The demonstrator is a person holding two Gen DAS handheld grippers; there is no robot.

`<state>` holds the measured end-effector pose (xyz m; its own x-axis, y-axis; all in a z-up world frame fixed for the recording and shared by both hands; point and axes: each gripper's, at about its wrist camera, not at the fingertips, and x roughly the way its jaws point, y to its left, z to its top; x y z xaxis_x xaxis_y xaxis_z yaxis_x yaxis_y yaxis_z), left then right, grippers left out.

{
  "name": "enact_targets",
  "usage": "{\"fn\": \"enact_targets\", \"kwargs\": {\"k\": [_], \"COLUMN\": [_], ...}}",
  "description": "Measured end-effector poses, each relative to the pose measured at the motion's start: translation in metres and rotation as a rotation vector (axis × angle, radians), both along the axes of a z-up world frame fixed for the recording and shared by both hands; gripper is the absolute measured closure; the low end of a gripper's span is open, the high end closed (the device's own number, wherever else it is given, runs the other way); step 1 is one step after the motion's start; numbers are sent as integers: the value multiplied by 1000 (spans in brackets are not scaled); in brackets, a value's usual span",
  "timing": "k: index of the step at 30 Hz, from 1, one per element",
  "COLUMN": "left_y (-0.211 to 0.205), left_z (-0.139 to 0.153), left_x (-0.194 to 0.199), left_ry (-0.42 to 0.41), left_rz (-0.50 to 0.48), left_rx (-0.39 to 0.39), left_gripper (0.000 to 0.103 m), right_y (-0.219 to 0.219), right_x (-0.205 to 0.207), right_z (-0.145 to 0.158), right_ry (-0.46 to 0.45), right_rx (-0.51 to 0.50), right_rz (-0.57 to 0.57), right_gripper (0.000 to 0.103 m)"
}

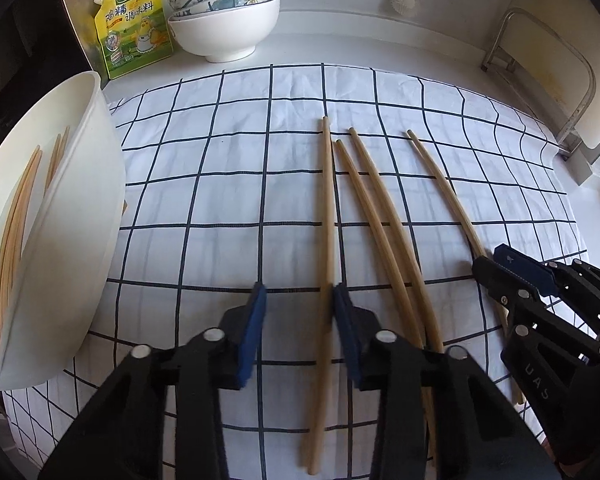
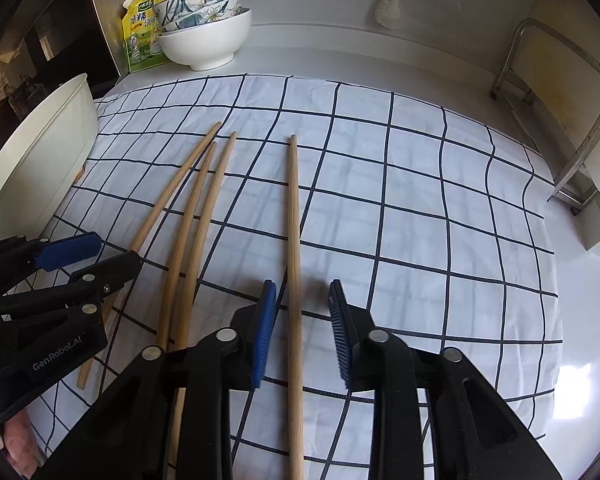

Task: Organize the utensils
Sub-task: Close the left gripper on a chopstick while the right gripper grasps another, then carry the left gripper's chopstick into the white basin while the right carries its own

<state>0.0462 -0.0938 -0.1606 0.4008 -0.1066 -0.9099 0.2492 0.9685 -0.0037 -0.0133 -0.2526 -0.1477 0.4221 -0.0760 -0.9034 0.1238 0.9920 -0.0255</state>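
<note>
Several wooden chopsticks lie on the checked cloth [image 1: 228, 184]. In the left wrist view my left gripper [image 1: 300, 296] is open, with the leftmost chopstick [image 1: 327, 208] between its fingers, close to the right pad. My right gripper [image 2: 300, 294] is open around the rightmost chopstick [image 2: 294, 220], which lies between its pads, apart from both. The right gripper also shows in the left wrist view [image 1: 500, 268] over that chopstick [image 1: 440, 176]. A white tub [image 1: 80, 208] at the left holds several more chopsticks [image 1: 16, 220].
Stacked bowls [image 1: 224, 12] and a yellow seasoning pouch [image 1: 134, 24] stand at the back left. A metal rack [image 1: 548, 64] stands at the right edge. Two middle chopsticks [image 2: 192, 216] lie between the grippers. The cloth [image 2: 440, 220] extends to the right.
</note>
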Motion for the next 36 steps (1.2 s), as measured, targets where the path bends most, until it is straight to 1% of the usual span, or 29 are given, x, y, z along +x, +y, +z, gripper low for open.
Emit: {"fn": "enact_targets", "kwargs": {"k": [1, 3, 6, 9, 12, 15, 21, 24, 27, 30, 33, 36], "left_y": [0, 1, 6, 14, 23, 40, 90, 122, 154, 188, 217, 241], "left_z": [1, 1, 3, 13, 29, 51, 93, 109, 119, 130, 137, 134], "left_x": [0, 2, 3, 1, -1, 0, 0, 4, 11, 21, 31, 40], "left_ry": [6, 22, 42, 39, 20, -15, -79, -101, -118, -146, -172, -179], "left_rz": [-3, -9, -10, -10, -14, -5, 55, 94, 135, 176, 212, 239], "left_rx": [-6, -20, -39, -59, -68, -83, -115, -108, -93, -71, -51, -33], "left_gripper": [94, 96, 96, 96, 96, 96, 96, 96, 96, 96, 96, 96], "right_y": [1, -1, -3, -1, 7, 21, 67, 99, 128, 157, 186, 211], "right_x": [1, 1, -1, -5, -9, -7, 11, 29, 53, 76, 100, 119], "right_z": [0, 0, 3, 13, 30, 50, 95, 116, 129, 136, 134, 128], "right_ry": [2, 4, 5, -6, -26, -47, -106, -149, -173, -192, -203, -194], "right_rx": [4, 22, 51, 83, 97, 94, 127, 125, 138, 153, 175, 194], "right_rz": [1, -3, -18, -40, -49, -36, 21, 80, 136, 185, 221, 241], "right_gripper": [96, 96, 96, 96, 96, 96, 96, 96, 96, 96, 96, 96]}}
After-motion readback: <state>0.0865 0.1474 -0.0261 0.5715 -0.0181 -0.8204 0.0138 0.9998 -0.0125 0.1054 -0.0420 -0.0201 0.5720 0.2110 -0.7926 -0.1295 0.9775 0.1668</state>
